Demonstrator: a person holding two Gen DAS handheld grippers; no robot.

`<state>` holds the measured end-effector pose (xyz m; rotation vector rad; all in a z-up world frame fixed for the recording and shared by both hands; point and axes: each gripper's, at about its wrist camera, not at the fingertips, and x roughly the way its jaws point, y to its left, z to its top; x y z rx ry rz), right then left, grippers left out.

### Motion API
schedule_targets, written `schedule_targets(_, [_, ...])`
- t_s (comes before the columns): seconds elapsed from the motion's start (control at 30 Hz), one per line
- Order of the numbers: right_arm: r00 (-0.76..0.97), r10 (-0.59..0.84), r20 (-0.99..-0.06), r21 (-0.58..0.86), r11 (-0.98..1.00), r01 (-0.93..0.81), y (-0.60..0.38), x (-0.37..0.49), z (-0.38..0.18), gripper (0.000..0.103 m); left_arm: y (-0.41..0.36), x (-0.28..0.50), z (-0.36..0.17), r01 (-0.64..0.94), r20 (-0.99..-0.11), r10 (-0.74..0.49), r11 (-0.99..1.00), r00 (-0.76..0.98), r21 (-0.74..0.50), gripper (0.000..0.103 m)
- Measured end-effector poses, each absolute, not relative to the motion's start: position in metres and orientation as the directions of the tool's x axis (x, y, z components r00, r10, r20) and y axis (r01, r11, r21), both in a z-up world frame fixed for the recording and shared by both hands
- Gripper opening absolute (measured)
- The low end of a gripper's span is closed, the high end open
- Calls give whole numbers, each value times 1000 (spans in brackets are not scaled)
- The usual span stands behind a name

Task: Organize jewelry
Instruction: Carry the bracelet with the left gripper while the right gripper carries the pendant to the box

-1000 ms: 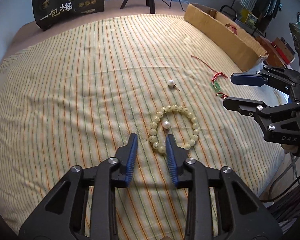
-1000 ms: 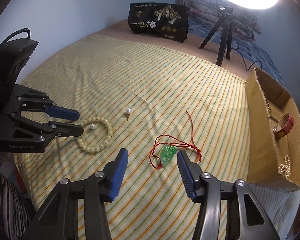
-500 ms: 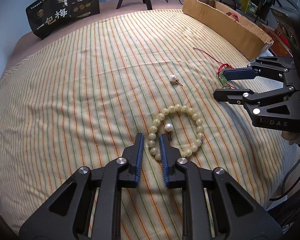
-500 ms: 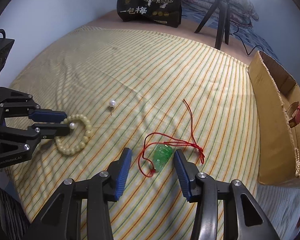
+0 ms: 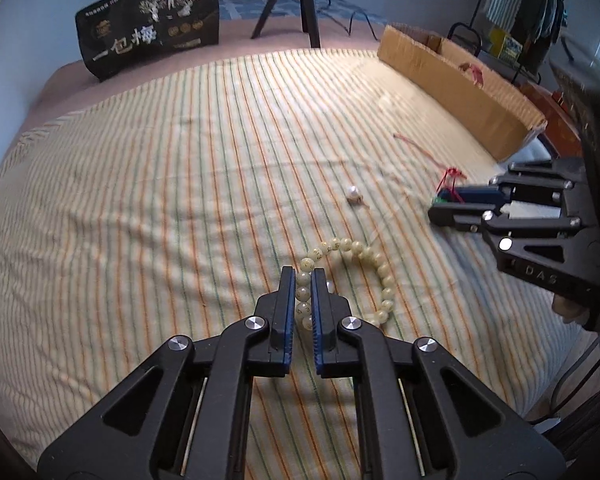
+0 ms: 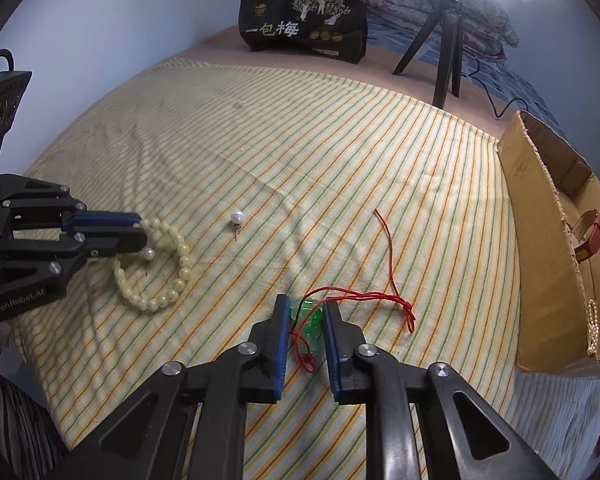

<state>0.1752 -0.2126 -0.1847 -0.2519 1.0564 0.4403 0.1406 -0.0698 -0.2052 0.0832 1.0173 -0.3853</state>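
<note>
The left tool [image 5: 303, 294] has just clenched on the bead bracelet [image 5: 350, 280]; the right tool [image 6: 306, 328] is closing around the green pendant [image 6: 310, 320], ready for lifting toward the cardboard box [image 6: 540, 240].

Open striped bed [image 6: 300, 128] is lying free between the black bag [image 6: 304, 34] at the far edge and the two tongs. The box [image 6: 540, 248] is walling off the right side, with a tripod [image 6: 444, 40] standing beyond it. Only a loose pearl [image 6: 237, 216] is sitting mid-cloth, between bracelet [image 6: 168, 276] and cord [image 6: 384, 240].
</note>
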Motion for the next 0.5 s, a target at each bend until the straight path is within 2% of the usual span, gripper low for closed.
schedule_targets(0.5, [504, 277, -818, 43, 903, -428, -235, 159, -141, 15, -65, 137, -151, 378, -770, -322, 919, 551, -114, 5])
